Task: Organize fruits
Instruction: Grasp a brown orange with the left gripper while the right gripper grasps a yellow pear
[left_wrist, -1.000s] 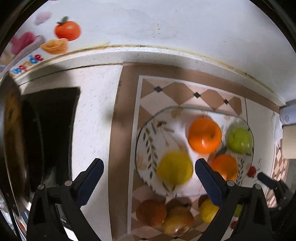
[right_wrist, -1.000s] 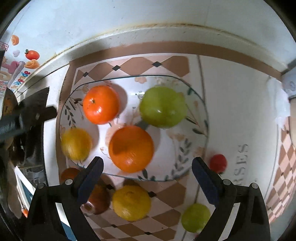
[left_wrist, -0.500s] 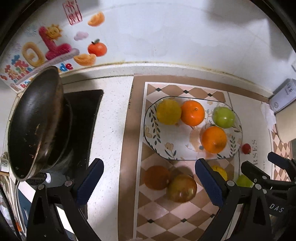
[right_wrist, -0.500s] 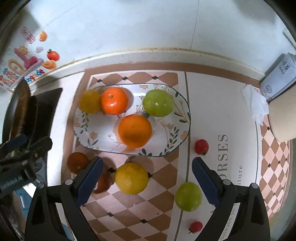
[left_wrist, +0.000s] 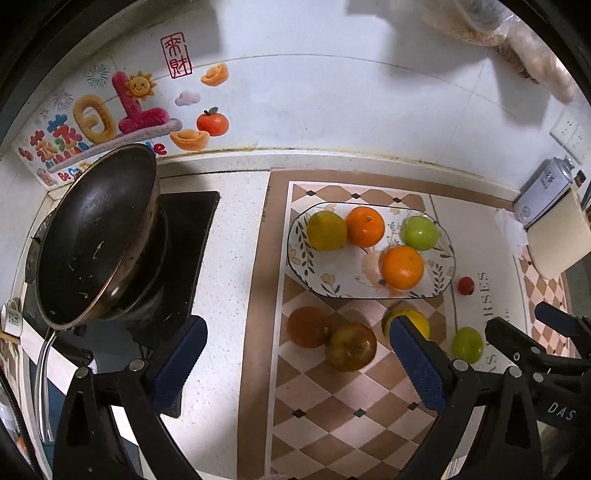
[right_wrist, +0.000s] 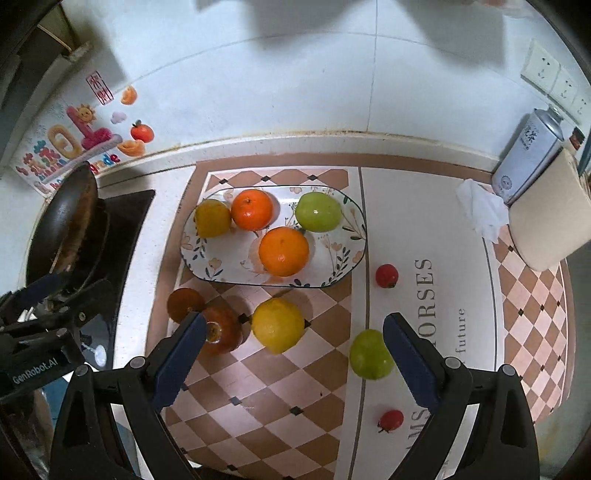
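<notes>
A floral oval plate (right_wrist: 207, 266) (left_wrist: 354, 290) on the checkered mat holds a yellow fruit (right_wrist: 211, 218), two oranges (right_wrist: 253, 209) (right_wrist: 283, 251) and a green apple (right_wrist: 318, 212). On the mat in front lie a lemon (right_wrist: 277, 325), two brownish fruits (right_wrist: 184, 303) (right_wrist: 223, 330), a green fruit (right_wrist: 369, 354) and two small red fruits (right_wrist: 386, 275) (right_wrist: 390, 420). My left gripper (left_wrist: 297, 365) is open and empty, well above the counter. My right gripper (right_wrist: 295, 360) is open and empty above the lemon.
A dark frying pan (left_wrist: 96, 236) sits on a black stove (left_wrist: 184, 236) at the left. A white can (right_wrist: 528, 155), a crumpled tissue (right_wrist: 480, 210) and a beige board (right_wrist: 546, 214) stand at the right. A tiled wall with stickers (left_wrist: 110, 114) runs behind.
Both grippers have pulled up and back from the plate, so the whole counter shows now. The yellow fruit sits at the plate's left end beside the orange.
</notes>
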